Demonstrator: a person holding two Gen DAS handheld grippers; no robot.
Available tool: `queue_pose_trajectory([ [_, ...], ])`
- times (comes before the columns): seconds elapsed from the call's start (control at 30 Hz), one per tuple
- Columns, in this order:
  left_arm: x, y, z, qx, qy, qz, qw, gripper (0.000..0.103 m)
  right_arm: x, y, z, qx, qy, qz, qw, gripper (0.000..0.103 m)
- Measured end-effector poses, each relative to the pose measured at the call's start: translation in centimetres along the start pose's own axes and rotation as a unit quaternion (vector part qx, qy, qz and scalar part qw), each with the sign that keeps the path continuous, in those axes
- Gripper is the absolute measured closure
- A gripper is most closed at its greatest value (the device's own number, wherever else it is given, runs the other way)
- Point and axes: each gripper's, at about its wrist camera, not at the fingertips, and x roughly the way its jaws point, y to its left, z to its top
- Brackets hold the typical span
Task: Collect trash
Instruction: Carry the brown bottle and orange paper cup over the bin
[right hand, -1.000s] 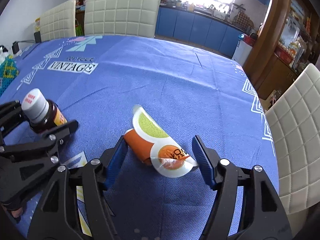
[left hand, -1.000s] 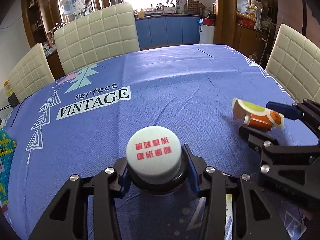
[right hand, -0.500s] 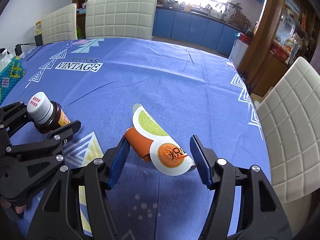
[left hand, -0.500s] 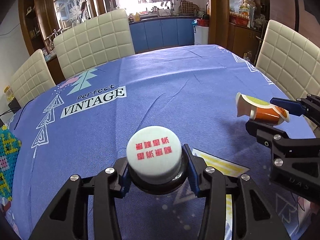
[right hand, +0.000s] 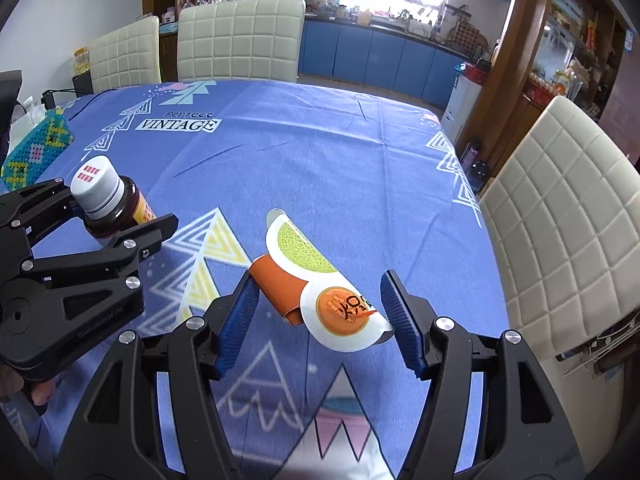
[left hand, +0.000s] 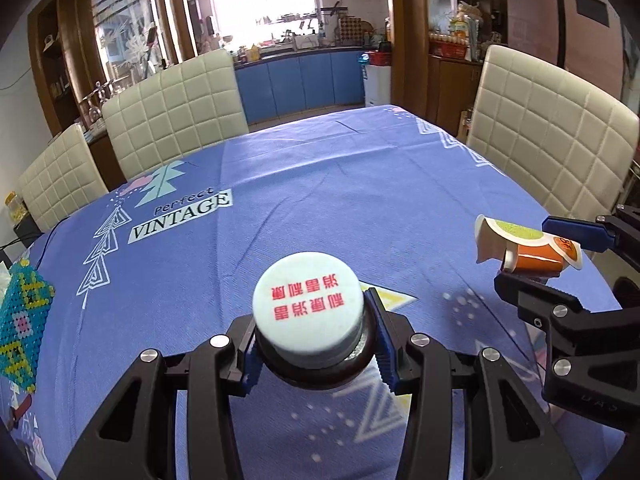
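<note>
My left gripper (left hand: 310,354) is shut on a dark brown bottle (left hand: 308,320) with a white cap printed in red; it holds the bottle above the blue tablecloth. The bottle also shows in the right wrist view (right hand: 110,204), at the left. My right gripper (right hand: 320,312) is shut on a crushed orange and white paper cup (right hand: 316,280) with a green melon picture, and holds it above the cloth. The cup also shows in the left wrist view (left hand: 524,248), at the right between the right gripper's blue pads.
The table (left hand: 320,200) has a blue cloth printed "Perfect VINTAGE". Cream padded chairs (left hand: 176,112) stand along the far side and the right side (right hand: 568,208). A beaded teal tissue box (right hand: 36,152) sits at the table's left edge.
Both grippers have risen and drawn back toward the near edge of the table, carrying the bottle and the cup. The cloth's triangle pattern near the edge has come into view.
</note>
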Motion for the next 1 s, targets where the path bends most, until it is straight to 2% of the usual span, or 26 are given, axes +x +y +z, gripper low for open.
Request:
queue_pose_trajectory([
  [0.63,-3.9,-7.0,-2.0,0.054,-0.011,-0.043,0.9976,0.059,-6.2,-3.8,-5.6,0.047,-0.006,-0.033,0.998,0.038],
  [1.0,-5.5,-12.4,-2.3,0.091,-0.016,-0.074,0.9930,0.059,-9.5,-7.6,-9.1,0.086,-0.009,-0.065,0.994,0.038],
])
